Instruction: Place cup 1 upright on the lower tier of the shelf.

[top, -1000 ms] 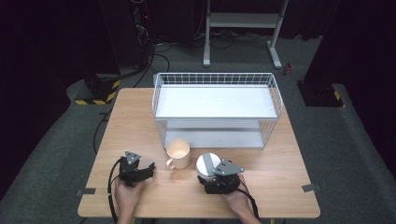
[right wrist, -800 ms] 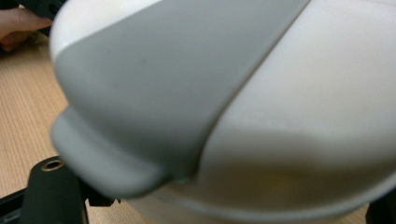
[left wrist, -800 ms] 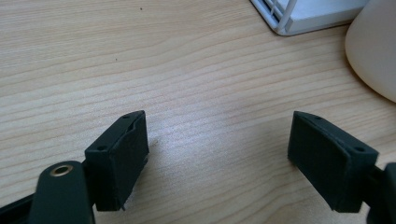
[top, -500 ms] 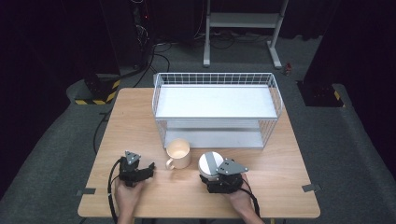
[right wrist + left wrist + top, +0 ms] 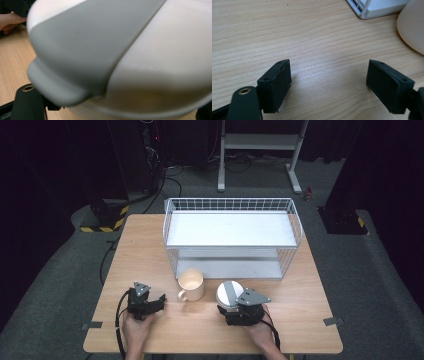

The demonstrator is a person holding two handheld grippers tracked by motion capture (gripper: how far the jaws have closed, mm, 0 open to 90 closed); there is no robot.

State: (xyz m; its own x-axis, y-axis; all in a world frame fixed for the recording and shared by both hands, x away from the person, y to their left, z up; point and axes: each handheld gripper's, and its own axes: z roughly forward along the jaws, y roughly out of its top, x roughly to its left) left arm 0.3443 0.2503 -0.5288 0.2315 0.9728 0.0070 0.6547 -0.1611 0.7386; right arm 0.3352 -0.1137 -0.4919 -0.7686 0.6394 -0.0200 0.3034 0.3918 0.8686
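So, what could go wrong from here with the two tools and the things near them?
1. The right tool sits right against the white container, whose lid nearly fills the right gripper view; whether it grips it cannot be told. A loose hold might tip it.
2. The mug stands close beside the container, so moving the container sideways could knock it.
3. The left tool is open near the mug's side; a forward push may shove the mug toward the rack.
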